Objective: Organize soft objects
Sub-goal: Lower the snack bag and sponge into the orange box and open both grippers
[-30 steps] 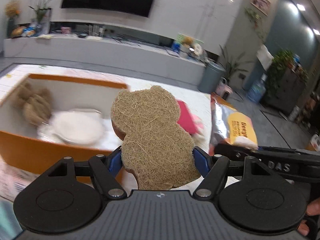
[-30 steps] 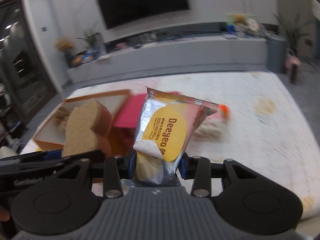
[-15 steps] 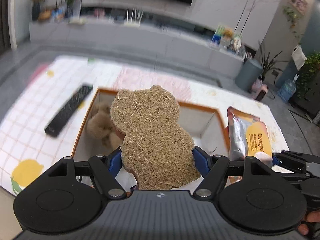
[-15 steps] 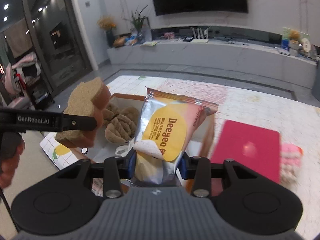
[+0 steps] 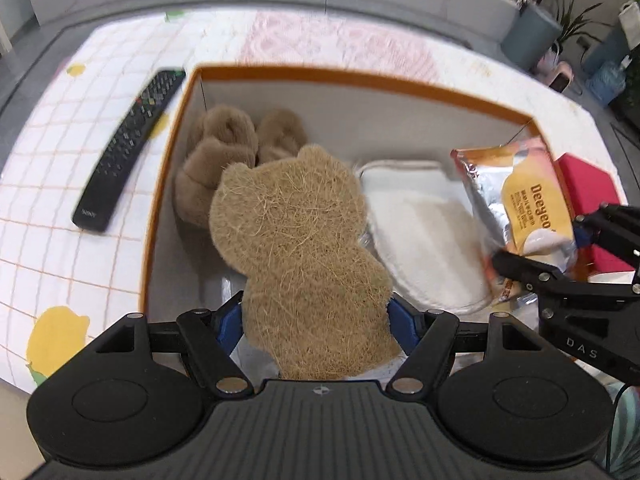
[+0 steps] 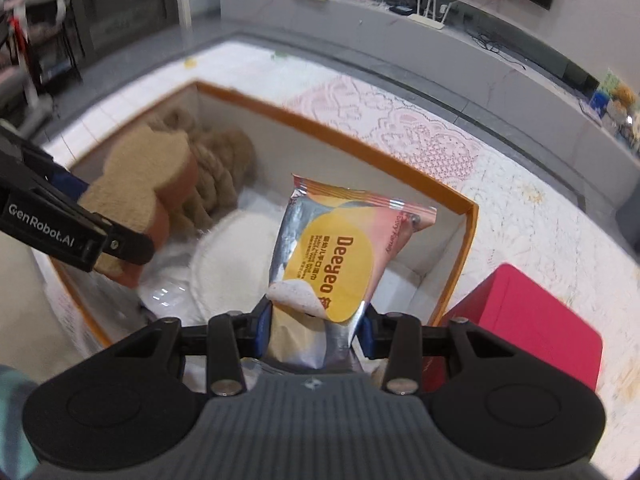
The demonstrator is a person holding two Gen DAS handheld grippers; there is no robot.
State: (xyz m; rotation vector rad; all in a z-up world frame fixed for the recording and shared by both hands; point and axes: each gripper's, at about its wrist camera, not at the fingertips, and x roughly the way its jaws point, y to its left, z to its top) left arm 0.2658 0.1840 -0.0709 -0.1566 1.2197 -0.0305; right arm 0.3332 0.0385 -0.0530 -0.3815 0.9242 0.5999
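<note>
My left gripper is shut on a bear-shaped brown fibre sponge and holds it above the orange-rimmed box. My right gripper is shut on a silver and yellow Deeyeo snack packet, held over the box's right half. Inside the box lie a brown plush toy and a white fluffy pad. The sponge also shows in the right wrist view, and the packet in the left wrist view.
A black remote control lies on the checked tablecloth left of the box. A red box stands just right of the orange-rimmed box. A grey low cabinet runs behind the table.
Both grippers have moved over the box and tilted down toward its inside, each still holding its object. The box now fills both views.
</note>
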